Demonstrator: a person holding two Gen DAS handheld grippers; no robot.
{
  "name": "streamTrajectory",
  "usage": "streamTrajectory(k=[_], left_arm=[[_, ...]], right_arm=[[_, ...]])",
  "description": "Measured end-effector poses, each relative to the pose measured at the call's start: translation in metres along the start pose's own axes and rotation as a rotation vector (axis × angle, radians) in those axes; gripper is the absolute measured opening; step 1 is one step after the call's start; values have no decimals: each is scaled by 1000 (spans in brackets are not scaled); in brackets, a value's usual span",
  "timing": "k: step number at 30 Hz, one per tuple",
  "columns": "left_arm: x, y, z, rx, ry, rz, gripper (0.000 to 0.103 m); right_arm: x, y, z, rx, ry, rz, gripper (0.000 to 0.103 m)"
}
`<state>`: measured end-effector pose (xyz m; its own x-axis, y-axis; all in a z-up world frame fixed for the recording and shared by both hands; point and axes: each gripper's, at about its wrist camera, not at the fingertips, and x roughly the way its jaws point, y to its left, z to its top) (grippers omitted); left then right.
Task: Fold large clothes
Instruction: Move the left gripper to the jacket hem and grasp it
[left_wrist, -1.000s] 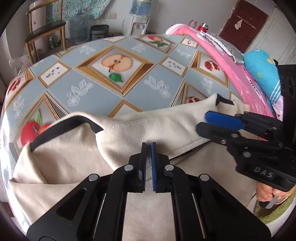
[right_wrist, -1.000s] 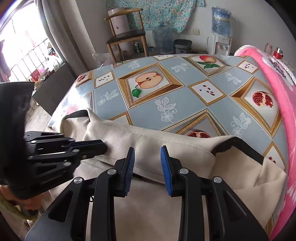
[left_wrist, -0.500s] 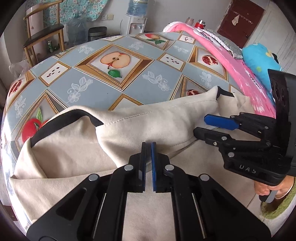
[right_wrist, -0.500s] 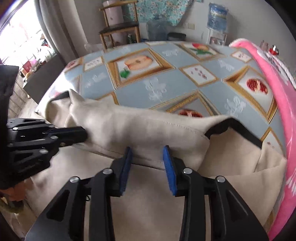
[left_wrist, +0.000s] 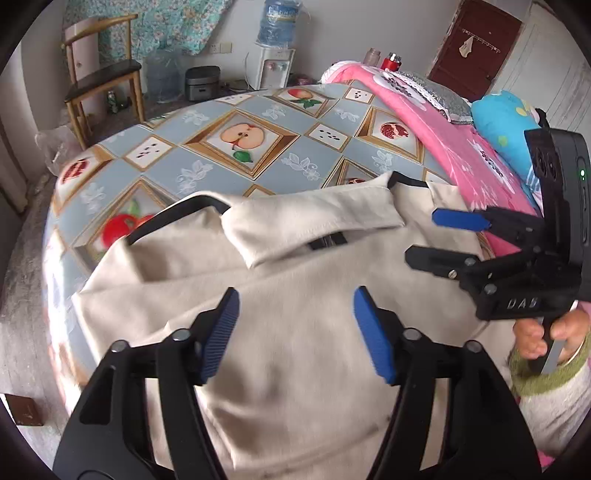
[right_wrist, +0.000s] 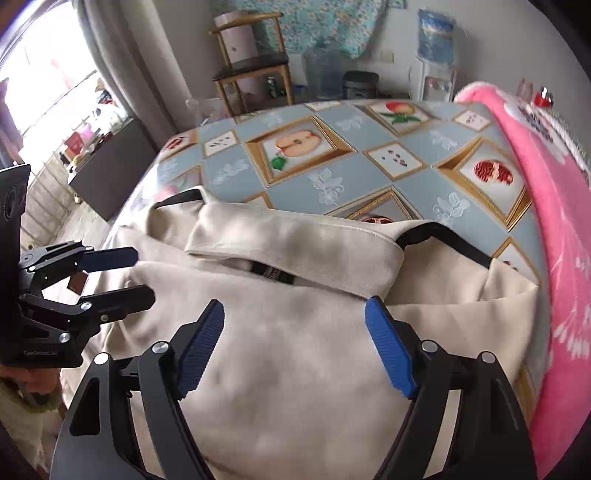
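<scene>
A beige garment with black trim (left_wrist: 295, 332) (right_wrist: 295, 350) lies folded on the near part of a fruit-patterned table (left_wrist: 221, 162) (right_wrist: 332, 173), its collar flap turned down across the top. My left gripper (left_wrist: 295, 317) hovers above the cloth, its jaws opening, nothing between the blue pads. My right gripper (right_wrist: 295, 332) also hangs over the garment with jaws opening and no cloth between them. The right gripper (left_wrist: 439, 236) shows at the right of the left wrist view, and the left gripper (right_wrist: 136, 277) shows at the left of the right wrist view.
A pink blanket (left_wrist: 443, 140) (right_wrist: 546, 177) lies along the table's right side, with a blue pillow (left_wrist: 506, 125) beyond. A wooden chair (left_wrist: 99, 81) (right_wrist: 251, 62), a water dispenser (left_wrist: 275, 48) and a dark cabinet (right_wrist: 110, 166) stand past the table. A person's hand (left_wrist: 543, 336) grips the right tool.
Both grippers let go of the garment's edge, opened wide and lifted back from it. The folded cloth now rests on the table with the collar flap lying flat.
</scene>
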<state>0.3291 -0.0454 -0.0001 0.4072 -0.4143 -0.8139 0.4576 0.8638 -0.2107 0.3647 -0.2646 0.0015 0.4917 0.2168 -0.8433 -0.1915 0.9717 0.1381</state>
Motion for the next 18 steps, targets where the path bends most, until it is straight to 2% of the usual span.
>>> streamTrajectory(k=[3, 6, 10, 14, 18], left_arm=[[-26, 0, -26, -20, -11, 27, 73], [-40, 4, -60, -53, -17, 52, 74], [-51, 10, -101, -103, -16, 143, 74], [-74, 11, -134, -113, -68, 196, 74], [-92, 12, -164, -106, -82, 263, 74]], right_arm=[[-24, 8, -15, -26, -48, 7, 88], [-31, 11, -35, -9, -49, 42, 89], [-32, 19, -68, 40, -27, 80, 89], [-45, 34, -98, 54, -39, 74, 89], [-54, 54, -130, 26, -24, 72, 89]])
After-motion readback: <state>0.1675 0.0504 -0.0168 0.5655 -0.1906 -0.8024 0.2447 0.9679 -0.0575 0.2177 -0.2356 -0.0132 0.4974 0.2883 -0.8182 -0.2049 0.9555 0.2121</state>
